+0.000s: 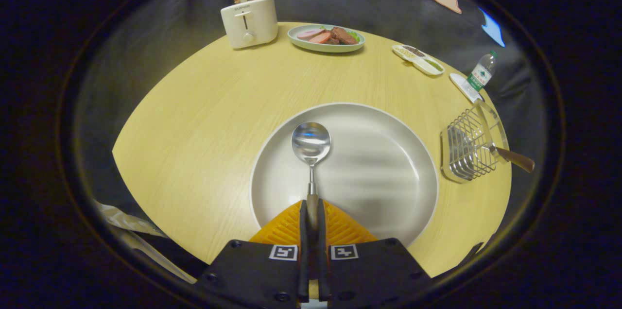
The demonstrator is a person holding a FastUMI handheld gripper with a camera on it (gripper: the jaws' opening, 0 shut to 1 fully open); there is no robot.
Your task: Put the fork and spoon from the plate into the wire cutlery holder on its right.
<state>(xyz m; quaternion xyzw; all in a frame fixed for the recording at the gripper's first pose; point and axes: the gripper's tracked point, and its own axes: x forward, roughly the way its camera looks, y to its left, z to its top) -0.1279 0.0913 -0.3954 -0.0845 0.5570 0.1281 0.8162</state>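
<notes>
Spoon [311, 151] is held by its handle between the orange fingers [286, 229] of the gripper [311, 214], the jaws pressed together on it; the bowl is pointed straight ahead over the white plate [388, 173]. Whether the bowl is touching the plate cannot be told. Most of the handle is hidden between the fingers. To the right of the plate, the wire holder [469, 146] is seen on the wooden table [204, 105], with the fork [510, 156] lying in it, brown handle jutting out to the right; its tines are hard to make out behind the wires. Farther off are shown a toaster [249, 21], a dish of food [325, 38], a divided tray [418, 59] and a bottle [481, 73].
</notes>
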